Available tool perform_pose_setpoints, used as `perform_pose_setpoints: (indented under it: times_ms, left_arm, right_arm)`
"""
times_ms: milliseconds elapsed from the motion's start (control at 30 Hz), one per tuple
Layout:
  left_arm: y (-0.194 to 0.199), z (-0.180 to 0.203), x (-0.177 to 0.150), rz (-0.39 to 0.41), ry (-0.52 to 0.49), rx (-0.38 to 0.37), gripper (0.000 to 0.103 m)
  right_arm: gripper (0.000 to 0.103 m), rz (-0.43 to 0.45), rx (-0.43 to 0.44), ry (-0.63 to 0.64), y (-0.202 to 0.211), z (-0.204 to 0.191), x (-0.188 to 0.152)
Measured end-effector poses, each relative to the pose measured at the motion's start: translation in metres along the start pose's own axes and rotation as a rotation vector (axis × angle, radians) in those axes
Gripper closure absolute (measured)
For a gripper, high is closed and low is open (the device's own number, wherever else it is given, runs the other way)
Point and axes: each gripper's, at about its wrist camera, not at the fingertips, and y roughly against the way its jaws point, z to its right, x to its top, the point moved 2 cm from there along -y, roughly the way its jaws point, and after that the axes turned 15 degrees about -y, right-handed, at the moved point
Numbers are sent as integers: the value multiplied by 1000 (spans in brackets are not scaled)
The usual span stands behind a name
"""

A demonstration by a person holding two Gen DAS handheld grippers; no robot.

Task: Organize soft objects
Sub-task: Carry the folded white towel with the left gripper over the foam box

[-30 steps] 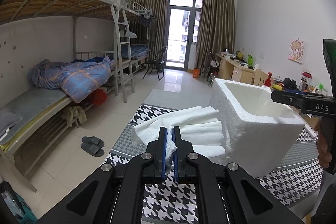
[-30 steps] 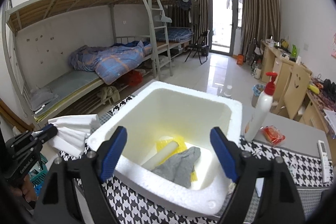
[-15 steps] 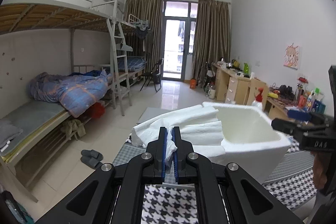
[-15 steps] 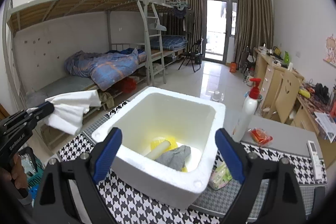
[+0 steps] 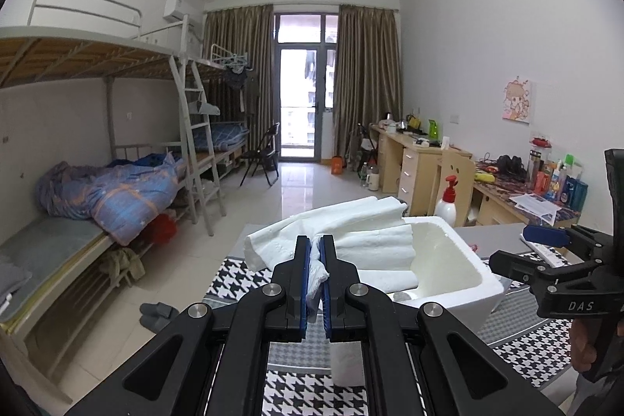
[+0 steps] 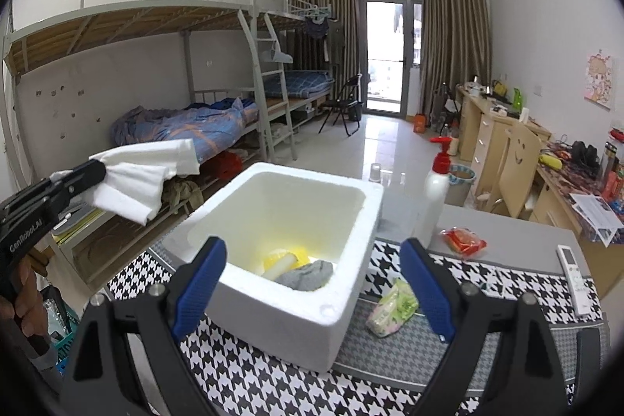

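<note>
2 soft items, a grey cloth (image 6: 310,275) and a pale roll (image 6: 281,266), already lie inside the foam box (image 6: 343,303) on the checked table mat (image 6: 249,373). Left gripper (image 5: 316,262) pinches a folded white towel (image 5: 362,232), held aloft beside the box; right gripper (image 6: 312,289) stands spread, empty. 1 tissue pack (image 6: 392,307) remains outside.

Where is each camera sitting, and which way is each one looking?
Left wrist view: sits on the left gripper, looking along its shut fingers at the white cloth they pinch; the right gripper shows at the right edge.
Right wrist view: sits on the right gripper, looking between open fingers into the foam box; the left gripper and a hand show at left.
Both share the box, cloth, red-capped pump bottle, bunk beds and balcony door.
</note>
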Motion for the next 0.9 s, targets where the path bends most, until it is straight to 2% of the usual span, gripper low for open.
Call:
perform_pose_setpoints:
  times_ms: [367, 900]
  left_arm:
    - [-7, 24, 12, 16, -37, -61, 98]
    - [-36, 49, 22, 0, -75, -156, 98]
  right_arm:
    - [10, 15, -24, -55, 13, 18, 2]
    - [10, 58, -127, -67, 33, 45, -5]
